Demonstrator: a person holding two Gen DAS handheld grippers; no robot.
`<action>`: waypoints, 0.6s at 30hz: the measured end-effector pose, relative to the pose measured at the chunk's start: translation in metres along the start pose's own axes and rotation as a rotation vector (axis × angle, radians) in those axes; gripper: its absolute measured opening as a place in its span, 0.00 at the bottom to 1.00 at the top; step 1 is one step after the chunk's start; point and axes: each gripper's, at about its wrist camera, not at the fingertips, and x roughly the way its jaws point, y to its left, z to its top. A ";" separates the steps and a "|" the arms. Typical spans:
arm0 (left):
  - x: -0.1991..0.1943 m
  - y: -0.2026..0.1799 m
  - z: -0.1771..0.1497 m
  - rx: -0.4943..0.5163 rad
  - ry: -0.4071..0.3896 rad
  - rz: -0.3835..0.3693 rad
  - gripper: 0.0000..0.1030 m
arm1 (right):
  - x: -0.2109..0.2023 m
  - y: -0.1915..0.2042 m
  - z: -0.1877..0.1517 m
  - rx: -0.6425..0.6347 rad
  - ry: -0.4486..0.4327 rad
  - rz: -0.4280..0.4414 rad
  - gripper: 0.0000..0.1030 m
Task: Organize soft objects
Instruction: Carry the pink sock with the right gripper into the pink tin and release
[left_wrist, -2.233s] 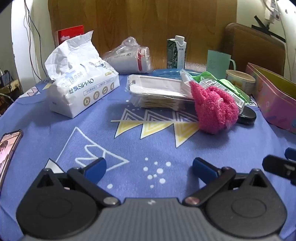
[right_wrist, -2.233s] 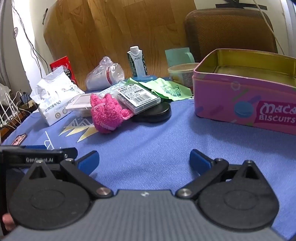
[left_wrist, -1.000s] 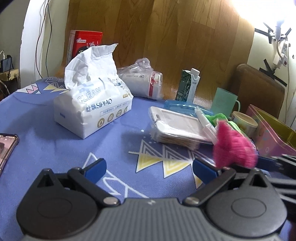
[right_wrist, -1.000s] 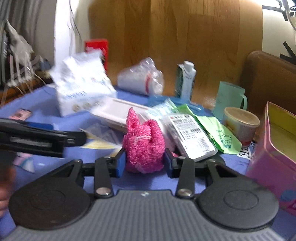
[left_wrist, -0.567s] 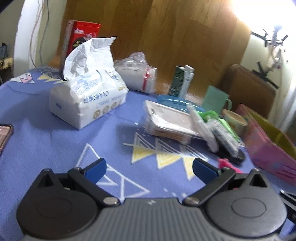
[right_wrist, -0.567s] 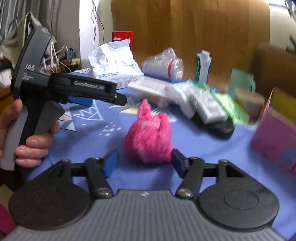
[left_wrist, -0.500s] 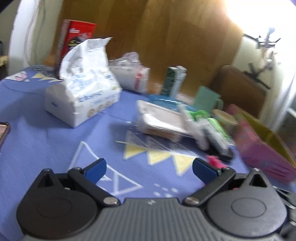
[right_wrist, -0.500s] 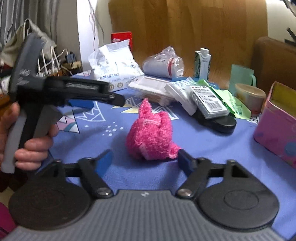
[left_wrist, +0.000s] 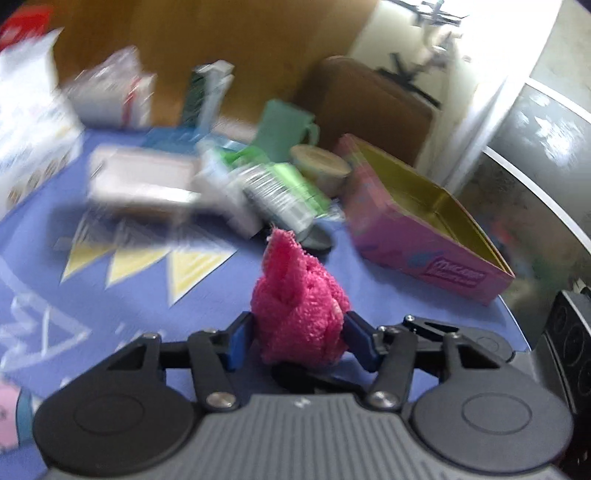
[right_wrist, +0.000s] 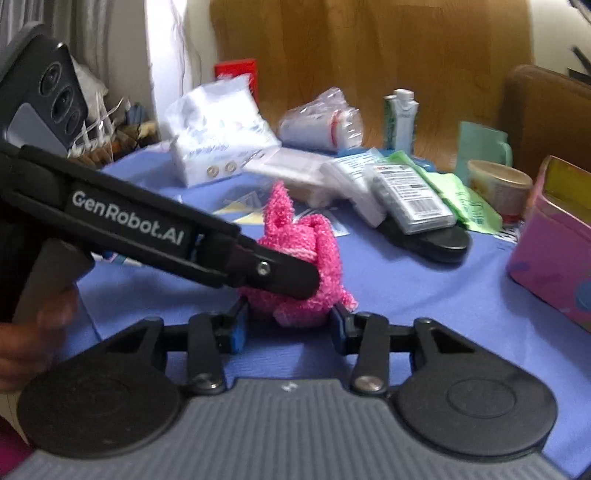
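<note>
Both the left gripper (left_wrist: 300, 341) and right gripper (right_wrist: 287, 329) clamp the pink fuzzy cloth (left_wrist: 298, 318) beside the open pink tin (left_wrist: 424, 254), its gold interior bare.

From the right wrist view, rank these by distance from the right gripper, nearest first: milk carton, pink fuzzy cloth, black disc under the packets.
1. pink fuzzy cloth: between the right gripper fingers, centre.
2. black disc: mid-table, to the right.
3. milk carton: upright at the table's far edge, right of centre.
</note>
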 end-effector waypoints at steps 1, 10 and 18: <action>0.000 -0.008 0.004 0.023 -0.011 -0.009 0.53 | -0.005 -0.004 0.000 0.009 -0.022 -0.011 0.44; 0.057 -0.118 0.069 0.232 -0.071 -0.114 0.51 | -0.069 -0.066 0.014 0.062 -0.273 -0.288 0.44; 0.126 -0.174 0.087 0.293 -0.064 -0.036 0.75 | -0.089 -0.155 0.016 0.228 -0.284 -0.538 0.63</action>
